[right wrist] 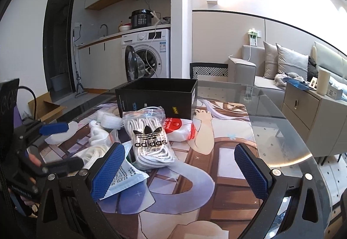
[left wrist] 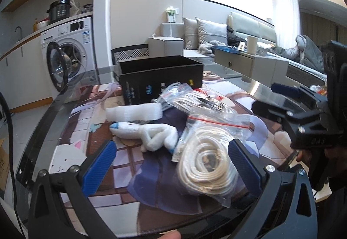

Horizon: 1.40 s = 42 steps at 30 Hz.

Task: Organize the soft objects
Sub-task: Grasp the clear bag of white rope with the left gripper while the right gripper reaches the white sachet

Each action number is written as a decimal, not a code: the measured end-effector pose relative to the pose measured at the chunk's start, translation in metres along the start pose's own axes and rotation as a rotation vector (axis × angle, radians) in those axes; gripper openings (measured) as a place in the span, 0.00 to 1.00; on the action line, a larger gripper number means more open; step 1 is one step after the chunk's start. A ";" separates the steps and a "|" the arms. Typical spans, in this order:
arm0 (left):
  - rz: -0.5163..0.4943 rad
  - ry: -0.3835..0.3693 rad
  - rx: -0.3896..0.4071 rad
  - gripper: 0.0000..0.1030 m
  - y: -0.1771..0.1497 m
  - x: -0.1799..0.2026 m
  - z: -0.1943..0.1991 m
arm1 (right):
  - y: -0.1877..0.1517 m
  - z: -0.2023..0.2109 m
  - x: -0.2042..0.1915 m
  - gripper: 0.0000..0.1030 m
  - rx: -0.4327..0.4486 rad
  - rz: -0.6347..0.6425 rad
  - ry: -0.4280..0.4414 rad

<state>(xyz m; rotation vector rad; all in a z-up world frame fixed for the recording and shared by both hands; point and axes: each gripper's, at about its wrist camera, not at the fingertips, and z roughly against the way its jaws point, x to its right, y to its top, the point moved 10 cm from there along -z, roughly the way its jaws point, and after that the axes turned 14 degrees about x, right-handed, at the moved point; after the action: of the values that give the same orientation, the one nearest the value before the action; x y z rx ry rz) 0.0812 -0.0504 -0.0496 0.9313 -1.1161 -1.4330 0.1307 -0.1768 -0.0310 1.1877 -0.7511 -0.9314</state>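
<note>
My left gripper [left wrist: 171, 165] is open, low over the printed mat. Its right pad touches a clear zip bag holding a coil of white cord [left wrist: 206, 165]. A white plush toy [left wrist: 149, 134] lies just ahead, with a white foam roll [left wrist: 134, 112] behind it. A second bag of white laces [left wrist: 195, 98] leans near the open black box [left wrist: 160, 78]. My right gripper [right wrist: 180, 171] is open with nothing between its pads. The Adidas-printed lace bag [right wrist: 149, 139] lies ahead of its left pad, and a red-and-white soft item [right wrist: 180, 128] sits behind, before the black box [right wrist: 156, 95].
The glass table [right wrist: 282, 130] carries a printed cartoon mat [right wrist: 227, 152]. A flat white packet [right wrist: 123, 178] lies under my right gripper's left pad. A washing machine [right wrist: 147, 54] stands behind, a sofa [right wrist: 271, 65] and a cabinet [right wrist: 308, 113] to the right.
</note>
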 end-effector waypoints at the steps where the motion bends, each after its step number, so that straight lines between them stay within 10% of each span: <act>1: -0.007 -0.006 -0.005 1.00 -0.001 0.002 -0.001 | 0.000 0.000 0.000 1.00 0.000 -0.001 0.000; 12: -0.059 -0.094 -0.020 0.99 -0.005 0.027 -0.001 | -0.002 0.000 -0.003 1.00 -0.009 0.005 0.011; 27: -0.101 -0.201 -0.068 0.42 -0.017 0.048 0.003 | -0.006 -0.001 -0.013 1.00 -0.022 0.003 0.050; 42: 0.044 -0.111 0.002 0.41 0.008 -0.003 0.011 | -0.024 -0.008 -0.052 0.97 -0.144 0.078 0.207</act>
<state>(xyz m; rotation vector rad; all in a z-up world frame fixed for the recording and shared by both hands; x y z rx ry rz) 0.0732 -0.0457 -0.0387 0.8320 -1.2131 -1.4628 0.1102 -0.1290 -0.0570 1.1005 -0.5511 -0.7715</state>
